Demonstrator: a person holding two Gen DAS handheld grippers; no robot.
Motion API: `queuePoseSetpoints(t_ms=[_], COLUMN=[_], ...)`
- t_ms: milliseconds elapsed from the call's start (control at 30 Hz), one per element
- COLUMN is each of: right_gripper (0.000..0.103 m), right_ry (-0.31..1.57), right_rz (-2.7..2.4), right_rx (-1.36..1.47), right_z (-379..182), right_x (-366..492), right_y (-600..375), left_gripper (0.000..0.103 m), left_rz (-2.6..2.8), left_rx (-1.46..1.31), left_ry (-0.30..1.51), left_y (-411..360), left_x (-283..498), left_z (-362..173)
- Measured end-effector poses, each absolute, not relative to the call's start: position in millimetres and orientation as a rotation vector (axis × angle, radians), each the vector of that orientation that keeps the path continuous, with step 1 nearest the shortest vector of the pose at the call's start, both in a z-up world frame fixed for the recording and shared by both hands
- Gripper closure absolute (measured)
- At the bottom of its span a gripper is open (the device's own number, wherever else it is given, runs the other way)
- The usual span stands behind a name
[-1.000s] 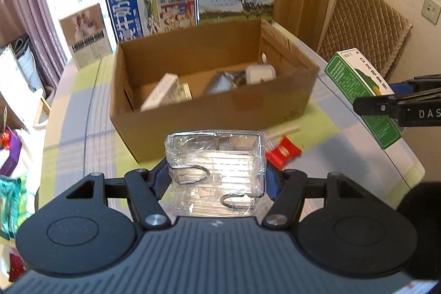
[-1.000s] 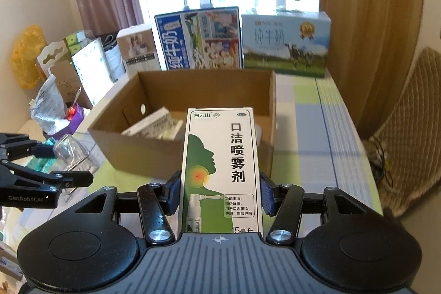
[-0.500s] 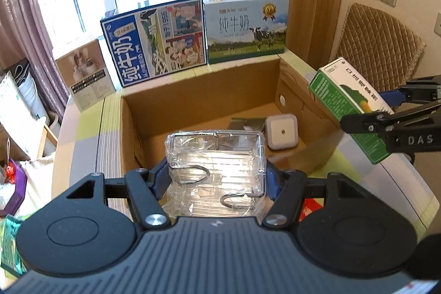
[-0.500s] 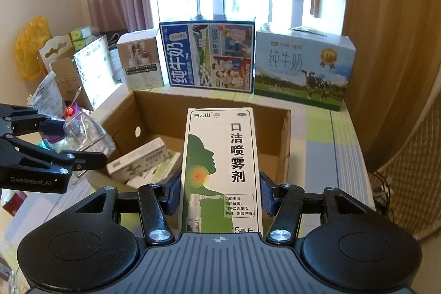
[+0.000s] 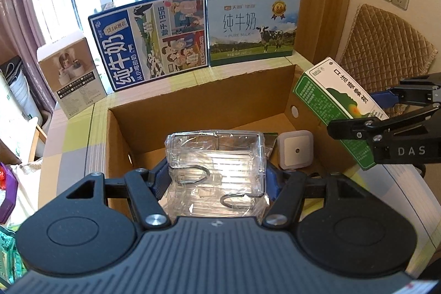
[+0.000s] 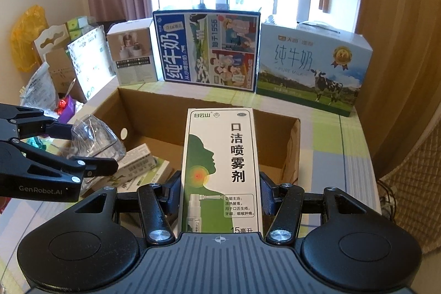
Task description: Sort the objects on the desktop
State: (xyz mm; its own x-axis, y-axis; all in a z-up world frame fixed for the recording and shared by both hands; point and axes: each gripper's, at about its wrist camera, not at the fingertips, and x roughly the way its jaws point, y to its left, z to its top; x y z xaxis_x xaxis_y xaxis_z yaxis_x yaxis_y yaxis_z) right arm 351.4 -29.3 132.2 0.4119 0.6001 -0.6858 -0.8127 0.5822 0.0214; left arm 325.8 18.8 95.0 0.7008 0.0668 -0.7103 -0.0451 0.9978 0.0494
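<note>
My left gripper [image 5: 216, 178] is shut on a clear plastic pack of metal hooks [image 5: 215, 156] and holds it above the open cardboard box [image 5: 209, 98]. It also shows in the right wrist view [image 6: 93, 139]. My right gripper [image 6: 219, 192] is shut on a green and white spray box [image 6: 220, 167], held over the box's right side; the spray box also shows in the left wrist view [image 5: 339, 106]. Inside the cardboard box lie a white square device [image 5: 295, 150], a silver pouch [image 5: 270, 141] and medicine boxes [image 6: 140, 164].
Two milk cartons [image 5: 154, 40] [image 5: 252, 29] and a small white box [image 5: 70, 73] stand behind the cardboard box. Bags and packages [image 6: 55, 65] crowd the left. A quilted chair [image 5: 386, 46] stands to the right of the table.
Both grippers have moved forward and up with their loads, from in front of the cardboard box to over its opening. The red packet on the table has dropped out of view.
</note>
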Motion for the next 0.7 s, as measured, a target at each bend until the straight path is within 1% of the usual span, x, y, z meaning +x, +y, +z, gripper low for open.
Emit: queuePoseSetpoints(t_ms=[400, 700], right_gripper=[0.050, 0.050], right_ry=[0.743, 0.755], right_rz=[0.914, 0.915], right_rx=[-0.349, -0.351], right_z=[106.6, 97.4], right_x=[367.9, 372.7], right_y=[-14.0, -9.4], left_gripper=[0.042, 0.042], left_rz=[0.059, 0.064], left_rx=[-0.002, -0.022], left_ry=[0.829, 0.841], left_y=[30.5, 35.2], left_x=[353.0, 361.1], left_z=[62.6, 50.1])
